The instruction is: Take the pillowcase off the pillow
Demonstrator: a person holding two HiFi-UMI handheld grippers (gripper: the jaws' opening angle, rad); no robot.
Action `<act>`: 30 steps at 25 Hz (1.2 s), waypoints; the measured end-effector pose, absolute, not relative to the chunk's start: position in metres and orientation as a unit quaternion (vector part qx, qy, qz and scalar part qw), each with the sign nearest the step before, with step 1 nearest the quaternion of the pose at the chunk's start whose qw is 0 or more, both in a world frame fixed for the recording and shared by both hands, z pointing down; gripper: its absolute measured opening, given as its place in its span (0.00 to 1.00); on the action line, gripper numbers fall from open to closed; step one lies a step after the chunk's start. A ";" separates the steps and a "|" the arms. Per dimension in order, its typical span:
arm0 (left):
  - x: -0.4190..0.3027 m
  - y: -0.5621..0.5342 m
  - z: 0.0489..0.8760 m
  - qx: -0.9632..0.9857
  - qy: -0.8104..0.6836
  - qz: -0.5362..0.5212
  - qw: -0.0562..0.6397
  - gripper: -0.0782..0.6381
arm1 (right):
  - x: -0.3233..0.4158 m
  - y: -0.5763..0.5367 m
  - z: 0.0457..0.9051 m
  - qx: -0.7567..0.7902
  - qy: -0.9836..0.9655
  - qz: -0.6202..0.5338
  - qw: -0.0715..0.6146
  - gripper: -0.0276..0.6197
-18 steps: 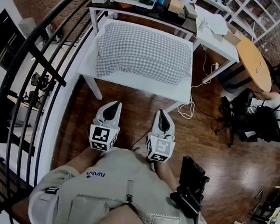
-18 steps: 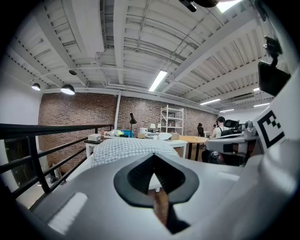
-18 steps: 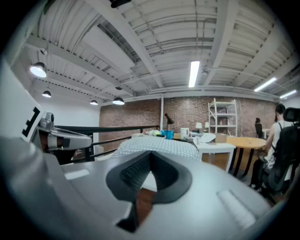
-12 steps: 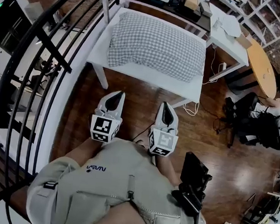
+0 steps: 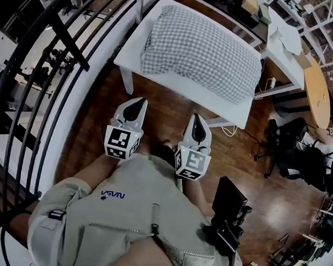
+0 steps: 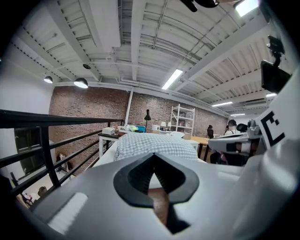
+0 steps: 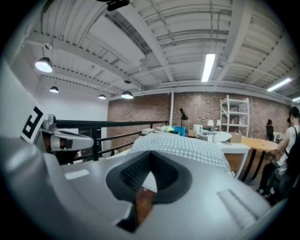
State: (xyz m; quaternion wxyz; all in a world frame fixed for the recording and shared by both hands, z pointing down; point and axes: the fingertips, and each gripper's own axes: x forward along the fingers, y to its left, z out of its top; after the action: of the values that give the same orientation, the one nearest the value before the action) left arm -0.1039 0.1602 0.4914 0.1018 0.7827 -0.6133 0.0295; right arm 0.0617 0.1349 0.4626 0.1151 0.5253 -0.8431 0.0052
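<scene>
Both claws are shut with nothing between the jaws. Each gripper view shows its tips closed together on empty air.

Location of work: the pillow [image 5: 201, 52], with its grey-checked pillowcase [image 5: 179, 39] fully on, lies flat on the white counter [image 5: 130, 49] and covers most of its top.

Governing relation: the pillow lies straight ahead of my claws, across my line of approach. Its long axis runs left to right, so one long edge faces me. The left claw [image 5: 139, 100] points toward the pillow's left end. The right claw [image 5: 196, 116] points nearer the pillow's middle. Both are well short of the pillow, over the wooden floor in front of it, and touch neither cloth nor counter.

Reach: I judge the two claws about equally near the pillow's facing edge, the right perhaps slightly closer.

Not established: which end of the pillow carries the pillowcase's open mouth. No view shows it. In my judgement, that end decides which claw pins and which pulls.
</scene>
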 end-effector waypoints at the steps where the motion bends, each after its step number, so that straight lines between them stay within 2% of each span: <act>1: -0.105 0.155 0.492 0.782 -0.614 0.026 0.101 0.11 | 0.060 0.128 0.464 0.523 -0.844 0.006 0.115 0.05; 6: -0.110 0.104 0.482 0.771 -0.631 0.011 0.089 0.12 | 0.050 0.063 0.470 0.489 -0.865 0.016 0.114 0.05; 7: -0.112 0.091 0.480 0.766 -0.637 0.011 0.090 0.19 | 0.046 0.047 0.469 0.479 -0.871 0.017 0.113 0.05; 9: -0.116 0.069 0.479 0.754 -0.651 0.014 0.089 0.23 | 0.038 0.019 0.464 0.455 -0.884 0.012 0.107 0.05; 11: -0.125 0.050 0.478 0.737 -0.670 0.021 0.089 0.23 | 0.027 -0.003 0.459 0.428 -0.898 0.003 0.104 0.06; 13: -0.136 0.036 0.477 0.718 -0.689 0.025 0.093 0.21 | 0.013 -0.020 0.459 0.399 -0.910 0.000 0.111 0.15; 15: -0.148 0.027 0.480 0.701 -0.706 0.036 0.095 0.11 | -0.001 -0.037 0.467 0.375 -0.918 0.003 0.129 0.19; 20: -0.184 0.012 0.497 0.679 -0.723 0.047 0.117 0.11 | -0.047 -0.059 0.485 0.343 -0.923 0.006 0.172 0.26; 25: -0.230 -0.019 0.510 0.695 -0.706 0.038 0.134 0.11 | -0.112 -0.081 0.516 0.323 -0.909 -0.018 0.263 0.34; 27: -0.245 -0.030 0.518 0.710 -0.688 0.039 0.147 0.18 | -0.134 -0.085 0.540 0.317 -0.893 -0.034 0.318 0.36; 30: -0.261 -0.042 0.535 0.731 -0.659 0.045 0.169 0.23 | -0.151 -0.096 0.587 0.317 -0.853 -0.065 0.410 0.37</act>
State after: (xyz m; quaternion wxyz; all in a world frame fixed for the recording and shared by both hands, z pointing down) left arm -0.2609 -0.0424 0.5352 0.1691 0.7312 -0.6594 0.0446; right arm -0.1509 -0.0961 0.5866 0.4103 0.3173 -0.8525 -0.0651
